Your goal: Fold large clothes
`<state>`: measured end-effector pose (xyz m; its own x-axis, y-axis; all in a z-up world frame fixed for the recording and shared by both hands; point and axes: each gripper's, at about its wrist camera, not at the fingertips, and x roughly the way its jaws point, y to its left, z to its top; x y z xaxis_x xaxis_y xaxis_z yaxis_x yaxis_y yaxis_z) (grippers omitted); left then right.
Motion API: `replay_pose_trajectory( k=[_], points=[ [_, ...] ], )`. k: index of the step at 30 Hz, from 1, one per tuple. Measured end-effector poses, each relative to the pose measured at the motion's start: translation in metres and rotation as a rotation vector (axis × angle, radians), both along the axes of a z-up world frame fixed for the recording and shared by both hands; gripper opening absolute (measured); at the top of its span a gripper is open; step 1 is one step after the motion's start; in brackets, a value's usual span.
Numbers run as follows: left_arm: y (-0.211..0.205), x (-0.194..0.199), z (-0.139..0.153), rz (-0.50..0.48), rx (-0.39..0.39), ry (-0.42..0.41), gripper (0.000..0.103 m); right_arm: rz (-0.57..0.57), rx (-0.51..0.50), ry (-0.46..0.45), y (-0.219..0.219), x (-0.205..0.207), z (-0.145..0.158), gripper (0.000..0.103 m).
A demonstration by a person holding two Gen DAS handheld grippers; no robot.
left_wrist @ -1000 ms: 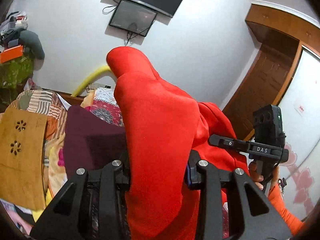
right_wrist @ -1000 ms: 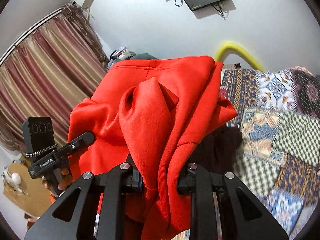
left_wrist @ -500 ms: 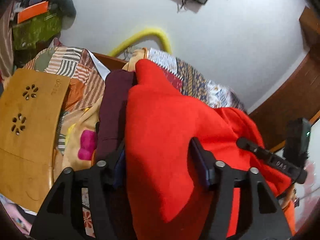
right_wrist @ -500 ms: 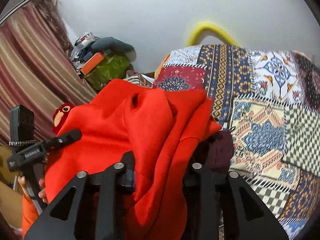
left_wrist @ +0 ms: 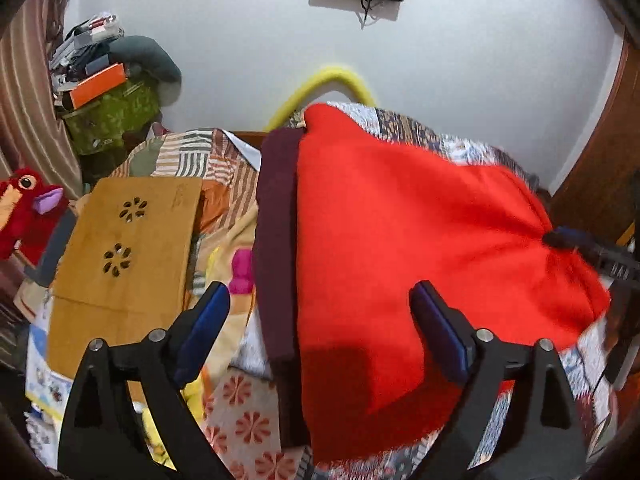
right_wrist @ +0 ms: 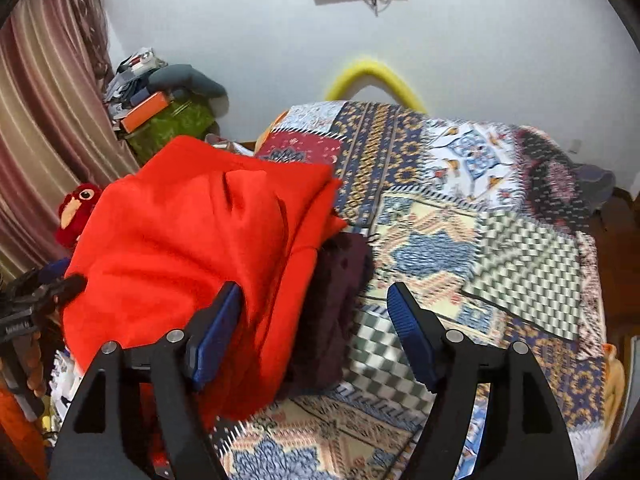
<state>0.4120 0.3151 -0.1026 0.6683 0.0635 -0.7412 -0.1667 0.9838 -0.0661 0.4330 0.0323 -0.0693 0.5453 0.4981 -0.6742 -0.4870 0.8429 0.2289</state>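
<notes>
Jaws of both left gripper [left_wrist: 320, 308] and right gripper [right_wrist: 314, 306] have just been opening, releasing the folded red garment [left_wrist: 420, 240] onto the maroon garment [left_wrist: 278, 240] on the bed [right_wrist: 480, 220]; next likely withdrawal.

Room's lit pretty evenly and fairly bright, soft indoor light with no harsh glare on the plain white wall [left_wrist: 460, 80]. Both views are heavy fisheye: black corners, and the brown striped curtain [right_wrist: 36, 128] and wooden door frame [left_wrist: 600, 152] bow at the edges. Motion blur is noticeable. The bright red fleece garment [left_wrist: 400, 232] smears at its right edge in the left view, and the patchwork patterned bedspread [right_wrist: 500, 240] goes soft in the right view. The red is so saturated that its folds barely read. A dark shadow sits on its near end, between the black gripper arms.
</notes>
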Motion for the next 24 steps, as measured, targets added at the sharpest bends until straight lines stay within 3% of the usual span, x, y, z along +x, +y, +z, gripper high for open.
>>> replay_pose_trajectory(
  k=[4, 8, 11, 18, 24],
  points=[
    [-0.019, -0.026, 0.005, -0.004, 0.128, 0.005, 0.093, -0.031, -0.056, -0.081, -0.014, -0.021, 0.017, 0.072],
    [-0.035, -0.048, 0.018, 0.000, 0.188, 0.016, 0.093, -0.012, -0.032, -0.135, -0.030, -0.053, 0.045, 0.072],
    [-0.052, -0.072, 0.041, 0.000, 0.243, -0.033, 0.093, 0.016, -0.005, -0.206, -0.037, -0.089, 0.071, 0.072],
    [-0.101, -0.156, 0.118, -0.011, 0.296, -0.270, 0.093, 0.027, 0.087, -0.407, -0.057, -0.177, 0.118, 0.072],
    [-0.142, -0.240, 0.168, -0.007, 0.289, -0.500, 0.093, 0.032, 0.220, -0.564, -0.085, -0.254, 0.146, 0.072]
  ],
)
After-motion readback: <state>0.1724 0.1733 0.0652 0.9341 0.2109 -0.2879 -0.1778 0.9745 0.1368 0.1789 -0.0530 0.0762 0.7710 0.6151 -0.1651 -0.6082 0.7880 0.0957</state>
